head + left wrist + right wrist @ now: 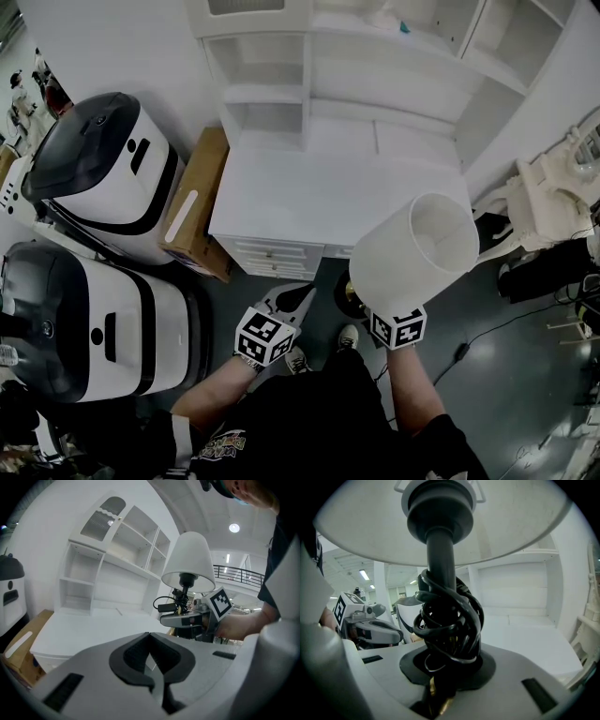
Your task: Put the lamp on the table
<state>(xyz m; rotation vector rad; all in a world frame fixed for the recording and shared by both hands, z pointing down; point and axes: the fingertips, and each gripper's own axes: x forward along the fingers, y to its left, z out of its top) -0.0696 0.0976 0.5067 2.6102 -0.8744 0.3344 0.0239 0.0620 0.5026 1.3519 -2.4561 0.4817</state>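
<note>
The lamp has a white shade (pixel 414 251) and a black stem (pixel 440 559) with its black cord (pixel 450 620) coiled round it. My right gripper (pixel 445 667) is shut on the stem below the coil and holds the lamp upright in the air. It hangs just off the front right corner of the white table (pixel 309 197). In the head view the shade hides the right jaws, and only the marker cube (pixel 397 328) shows. My left gripper (pixel 291 302) hovers beside it, left of the lamp, shut and empty. In the left gripper view the lamp (pixel 188 563) is right of centre, above the right gripper (pixel 183 618).
A white shelf unit (pixel 281 75) stands at the back of the table. A cardboard box (pixel 197 202) leans against the table's left side, next to two white-and-black machines (pixel 112 169) (pixel 84 319). White furniture (pixel 553 187) and floor cables (pixel 469 352) lie to the right.
</note>
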